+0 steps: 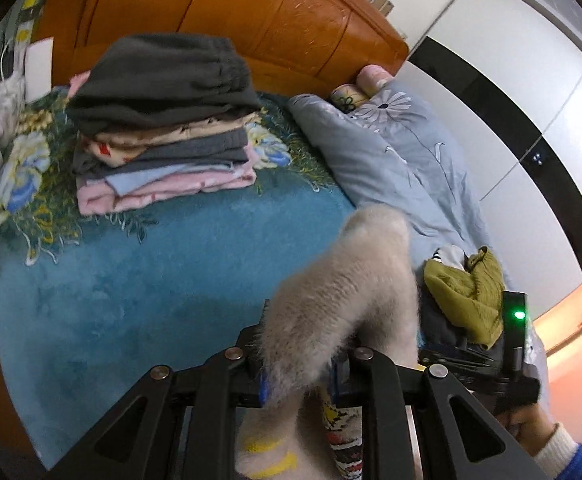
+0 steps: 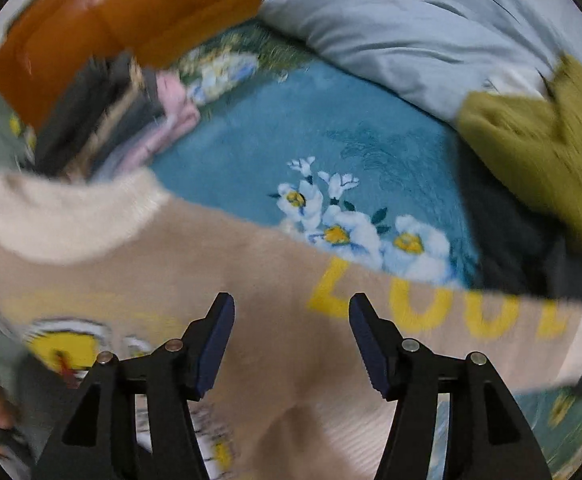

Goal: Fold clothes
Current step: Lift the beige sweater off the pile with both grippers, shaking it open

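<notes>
Left gripper (image 1: 299, 376) clenches the soft, limp beige sweater (image 2: 251, 280) at lower centre; right gripper (image 2: 291, 340) released; grip seams.

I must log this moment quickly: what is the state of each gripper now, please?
Left gripper: shut on the beige fuzzy sweater.
Right gripper: open, holding nothing, above the same sweater.

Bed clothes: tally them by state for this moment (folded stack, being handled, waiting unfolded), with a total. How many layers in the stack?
Folded stack: 1 pile, layer count unclear
Being handled: 1, beige sweater clamped in left gripper
Waiting unfolded: 1 visible, olive knit garment
Total: 2 loose garments plus 1 stack
</notes>
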`<state>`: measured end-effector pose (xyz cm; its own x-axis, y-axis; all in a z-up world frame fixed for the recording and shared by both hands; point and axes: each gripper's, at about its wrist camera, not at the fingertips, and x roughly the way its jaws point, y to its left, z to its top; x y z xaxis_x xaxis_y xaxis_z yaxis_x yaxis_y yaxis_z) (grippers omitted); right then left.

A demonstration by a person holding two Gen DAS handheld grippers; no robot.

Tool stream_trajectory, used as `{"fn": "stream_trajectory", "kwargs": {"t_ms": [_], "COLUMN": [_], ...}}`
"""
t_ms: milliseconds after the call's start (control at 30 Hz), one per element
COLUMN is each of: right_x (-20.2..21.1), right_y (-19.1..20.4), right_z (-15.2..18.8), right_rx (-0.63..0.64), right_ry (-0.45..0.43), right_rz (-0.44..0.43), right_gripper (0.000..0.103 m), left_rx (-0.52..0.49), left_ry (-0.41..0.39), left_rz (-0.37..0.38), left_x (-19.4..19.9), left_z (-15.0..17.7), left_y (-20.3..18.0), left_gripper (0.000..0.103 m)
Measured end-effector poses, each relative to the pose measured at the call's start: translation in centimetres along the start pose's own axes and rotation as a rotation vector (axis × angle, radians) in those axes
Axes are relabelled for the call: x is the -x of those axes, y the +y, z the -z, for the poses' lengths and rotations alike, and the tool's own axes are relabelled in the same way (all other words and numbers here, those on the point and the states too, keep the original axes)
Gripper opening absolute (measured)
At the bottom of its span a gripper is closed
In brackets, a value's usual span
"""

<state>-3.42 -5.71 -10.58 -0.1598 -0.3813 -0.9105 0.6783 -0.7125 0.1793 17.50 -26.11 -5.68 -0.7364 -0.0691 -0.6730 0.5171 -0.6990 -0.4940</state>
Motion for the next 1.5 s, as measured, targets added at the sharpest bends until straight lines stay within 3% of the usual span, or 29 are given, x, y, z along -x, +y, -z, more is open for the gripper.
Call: {"fn": "stream_trajectory", "kwargs": {"t_ms": [267, 433, 667, 733, 800, 900, 1133, 1500], "right_x": [-5.7, -8.7, -10.5, -9.9, -9.2, -7.5, -0.4, 11.5], "right_y": [2.2, 2.7, 2.9, 3.0, 3.3, 4.1, 3.5, 1.2], "right_z": [-2.5, -3.6, -3.8, -3.5, -2.9, -1.6, 0.7, 3.2], "right_rx": [0.207, 0.241, 0.193, 0.177, 0.175, 0.212, 0.114, -0.03], "right_ry": [0.095, 0.155, 0.181, 0.173, 0.165, 0.148, -0.035, -0.325], "right_rz": [-0.014, -0.033, -0.019, -0.006, 0.016, 0.046, 0.059, 0.197], "right_gripper": [0.061, 0.061, 0.061, 0.053, 0.029, 0.02, 0.018, 0.017], "left_rx": [0.127, 0.124, 0.139, 0.141, 0.138, 0.127, 0.054, -0.241], "left_ry": [0.063, 0.087, 0.105, 0.106, 0.105, 0.101, 0.066, -0.119], "left_rz": [0.038, 0.045, 0.052, 0.053, 0.052, 0.055, 0.039, -0.083], "left_x": [-2.7, -3.7, -4.2, -4.2, -4.0, -3.6, -1.7, 4.9], "left_z": [0.1, 0.1, 0.2, 0.2, 0.3, 0.5, 0.8, 0.4], "left_y": [2.7, 2.8, 3.1, 3.1, 3.1, 2.8, 1.5, -4.6], "left_gripper": [0.022, 0.022, 0.022, 0.022, 0.022, 0.022, 0.022, 0.019]}}
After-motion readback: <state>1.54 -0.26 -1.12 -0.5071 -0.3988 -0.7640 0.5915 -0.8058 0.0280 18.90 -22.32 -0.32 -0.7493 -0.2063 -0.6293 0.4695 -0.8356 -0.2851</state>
